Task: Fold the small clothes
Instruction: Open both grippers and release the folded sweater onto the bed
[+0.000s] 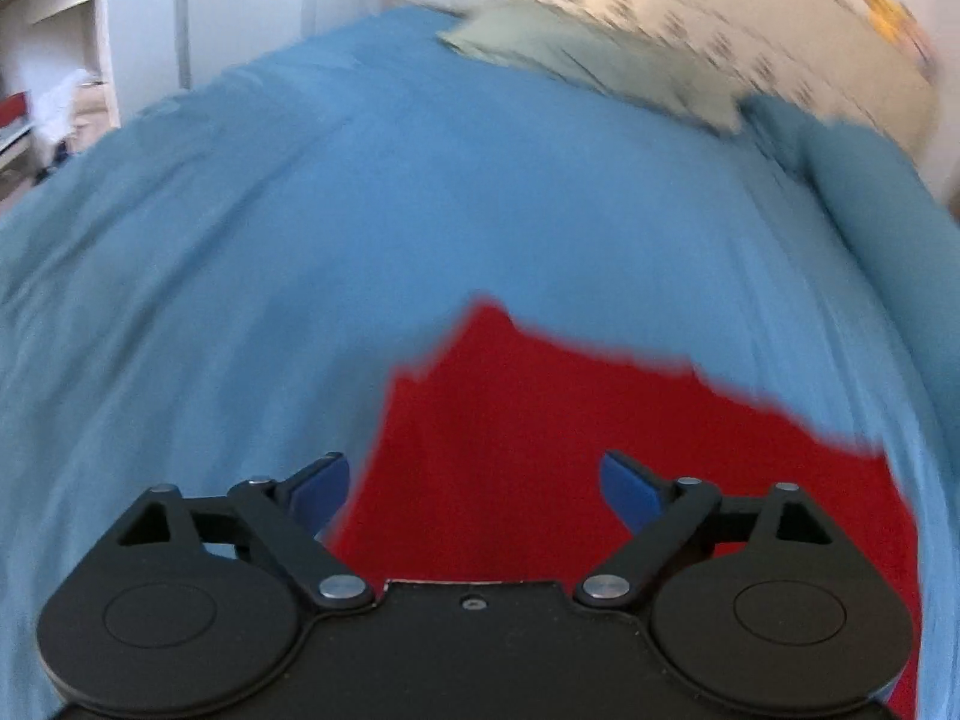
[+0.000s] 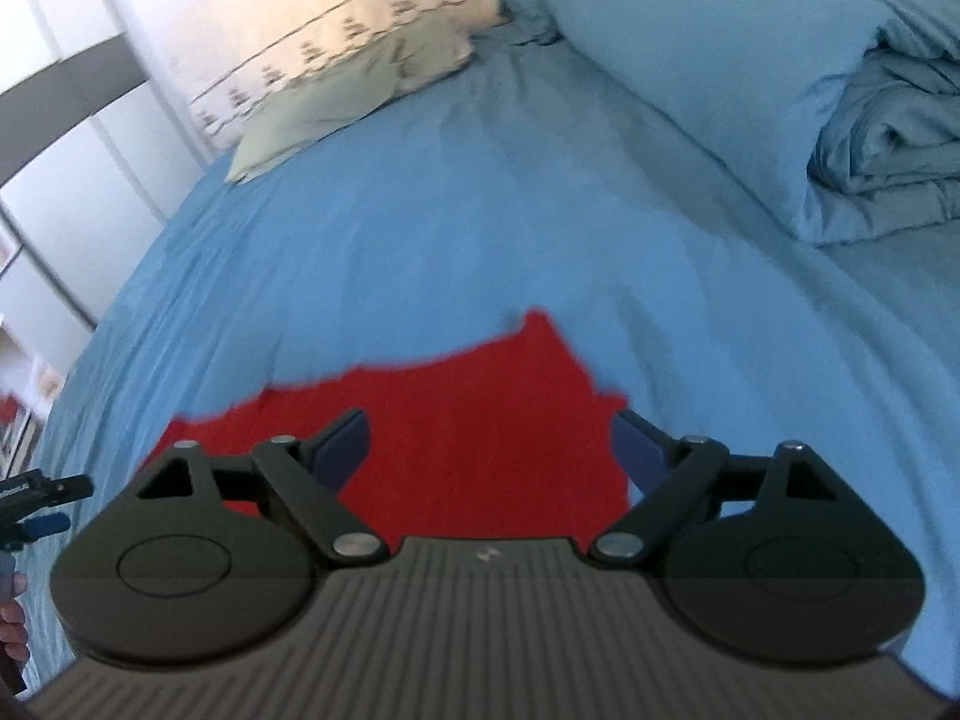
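- I have a pair of tongs in each hand, and both point down at a red cloth point(image 1: 600, 450) lying on the blue bed sheet point(image 1: 300, 240).
- My left tongs point(image 1: 474, 489) are wide apart. Nothing is pinched in them. The red cloth shows in the gap below them, but I cannot tell if the blue pads point(image 1: 627, 489) touch it.
- My right tongs point(image 2: 489, 447) are wide apart too, and hold nothing. The red cloth point(image 2: 480, 420) shows in the gap there as well.
- The cloth is near me, on the open part of the bed. A pale green pillow point(image 1: 600, 60) and a blue pillow point(image 2: 690, 60) are far off at the other end, well apart from it.
- I think I am between folds. The cloth lies loose and flat, and no hand has it.
- The pictures are blurry, so I cannot say what kind of clothes it is, or how many folds are done.
- The cloth looks longer from side to side than from near to far. So its long way runs across, from one of my hands to the other.
- Its far edge is not straight. One corner sticks up like a point, away from me.
- Next, I think each pair of tongs needs a corner or an edge to pinch.
- Then both should lift together, so the cloth folds evenly.
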Demonstrator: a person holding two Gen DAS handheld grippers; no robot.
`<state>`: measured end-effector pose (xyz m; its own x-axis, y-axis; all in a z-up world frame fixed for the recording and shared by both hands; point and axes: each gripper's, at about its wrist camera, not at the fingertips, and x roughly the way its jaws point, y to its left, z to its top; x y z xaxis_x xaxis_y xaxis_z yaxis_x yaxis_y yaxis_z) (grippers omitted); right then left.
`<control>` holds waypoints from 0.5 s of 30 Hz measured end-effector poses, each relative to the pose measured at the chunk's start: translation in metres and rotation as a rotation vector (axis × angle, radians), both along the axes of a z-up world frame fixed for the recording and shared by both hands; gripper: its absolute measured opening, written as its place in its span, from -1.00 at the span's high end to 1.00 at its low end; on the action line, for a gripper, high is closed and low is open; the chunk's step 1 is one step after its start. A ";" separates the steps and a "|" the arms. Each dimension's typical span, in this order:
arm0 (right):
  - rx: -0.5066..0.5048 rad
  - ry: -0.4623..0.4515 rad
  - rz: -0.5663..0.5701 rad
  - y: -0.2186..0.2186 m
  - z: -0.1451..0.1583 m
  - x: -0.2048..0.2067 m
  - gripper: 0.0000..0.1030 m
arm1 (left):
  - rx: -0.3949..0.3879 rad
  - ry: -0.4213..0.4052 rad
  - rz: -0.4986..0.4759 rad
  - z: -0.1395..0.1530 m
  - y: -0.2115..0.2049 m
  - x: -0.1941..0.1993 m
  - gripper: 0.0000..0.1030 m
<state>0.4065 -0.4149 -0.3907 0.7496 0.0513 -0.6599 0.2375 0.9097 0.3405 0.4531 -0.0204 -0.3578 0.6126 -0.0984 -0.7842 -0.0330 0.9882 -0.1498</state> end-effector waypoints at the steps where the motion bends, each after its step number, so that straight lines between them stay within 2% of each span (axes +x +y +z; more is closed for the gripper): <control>1: -0.012 0.007 0.020 0.008 -0.004 -0.008 -0.99 | 0.025 0.025 -0.025 -0.009 -0.004 -0.010 -0.81; 4: -0.022 0.052 0.064 0.027 -0.027 -0.025 -1.00 | 0.052 0.090 -0.030 -0.034 -0.005 -0.027 -0.81; 9: -0.012 0.117 0.074 0.038 -0.067 -0.039 -0.99 | 0.086 0.142 -0.019 -0.062 0.004 -0.030 -0.82; 12: -0.058 0.100 0.085 0.044 -0.075 -0.040 -1.00 | 0.054 0.161 -0.018 -0.065 0.011 -0.022 -0.95; 15: -0.099 0.104 0.097 0.050 -0.076 -0.035 -1.00 | 0.036 0.181 0.002 -0.064 0.013 -0.013 -0.98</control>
<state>0.3717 -0.3650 -0.4671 0.6715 0.0510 -0.7392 0.1767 0.9578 0.2266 0.4401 -0.0070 -0.4218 0.4616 -0.0667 -0.8846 -0.0585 0.9927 -0.1054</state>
